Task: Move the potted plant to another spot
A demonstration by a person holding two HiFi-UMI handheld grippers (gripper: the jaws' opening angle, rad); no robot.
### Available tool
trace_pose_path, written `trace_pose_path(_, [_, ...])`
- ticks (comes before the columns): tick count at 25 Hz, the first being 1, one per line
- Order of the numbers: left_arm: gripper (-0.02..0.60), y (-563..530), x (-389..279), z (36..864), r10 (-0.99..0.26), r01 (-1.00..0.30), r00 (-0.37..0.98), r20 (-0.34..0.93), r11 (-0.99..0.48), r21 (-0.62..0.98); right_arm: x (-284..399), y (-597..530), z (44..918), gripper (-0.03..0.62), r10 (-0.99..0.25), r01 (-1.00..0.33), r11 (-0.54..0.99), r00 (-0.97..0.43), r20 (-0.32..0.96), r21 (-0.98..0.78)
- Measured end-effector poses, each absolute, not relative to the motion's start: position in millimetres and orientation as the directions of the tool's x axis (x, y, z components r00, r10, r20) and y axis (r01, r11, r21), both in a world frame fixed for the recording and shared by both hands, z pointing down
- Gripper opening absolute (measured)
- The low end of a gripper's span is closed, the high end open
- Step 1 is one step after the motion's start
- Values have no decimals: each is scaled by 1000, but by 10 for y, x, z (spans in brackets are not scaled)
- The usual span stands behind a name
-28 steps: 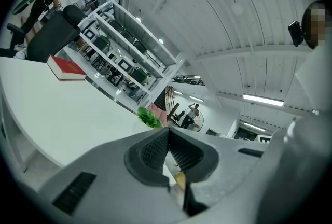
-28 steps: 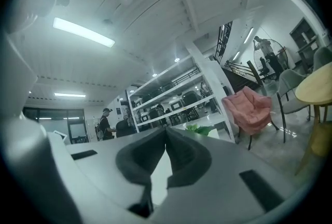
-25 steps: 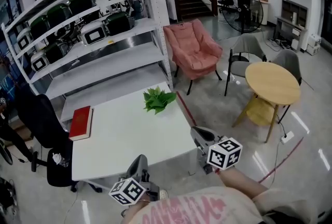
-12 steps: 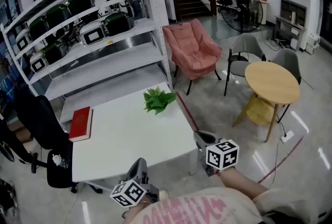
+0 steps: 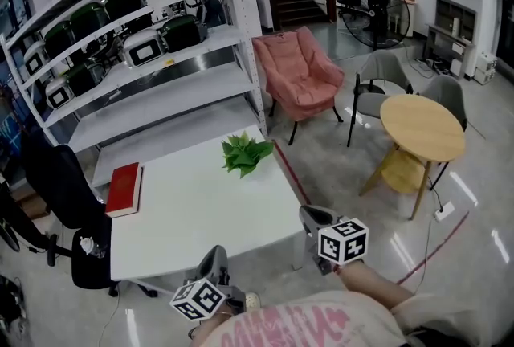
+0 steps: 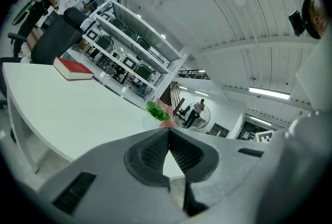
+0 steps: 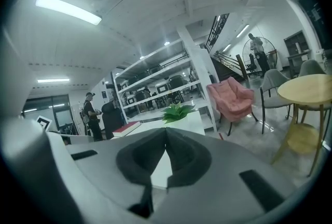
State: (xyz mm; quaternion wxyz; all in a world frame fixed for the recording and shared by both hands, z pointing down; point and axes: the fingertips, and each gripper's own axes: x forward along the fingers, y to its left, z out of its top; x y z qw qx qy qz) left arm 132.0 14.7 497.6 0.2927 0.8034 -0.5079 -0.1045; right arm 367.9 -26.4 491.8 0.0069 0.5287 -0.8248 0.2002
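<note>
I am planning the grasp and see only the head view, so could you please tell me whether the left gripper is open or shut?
Observer: The left gripper is shut, jaws together with nothing between them.
Operator: Thank you. And the other?
Observer: The right gripper is shut as well, and empty.
Operator: What does its camera see ahead?
Observer: In the right gripper view the plant shows just above the jaw tips, so that gripper roughly faces it.
</note>
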Motion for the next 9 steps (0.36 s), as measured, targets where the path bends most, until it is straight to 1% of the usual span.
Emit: trace_pose_path(9, [2, 135, 1328, 5033, -880, -759, 453, 143, -296, 581, 3679, -292, 5000, 6, -860, -872, 364, -450, 240, -328])
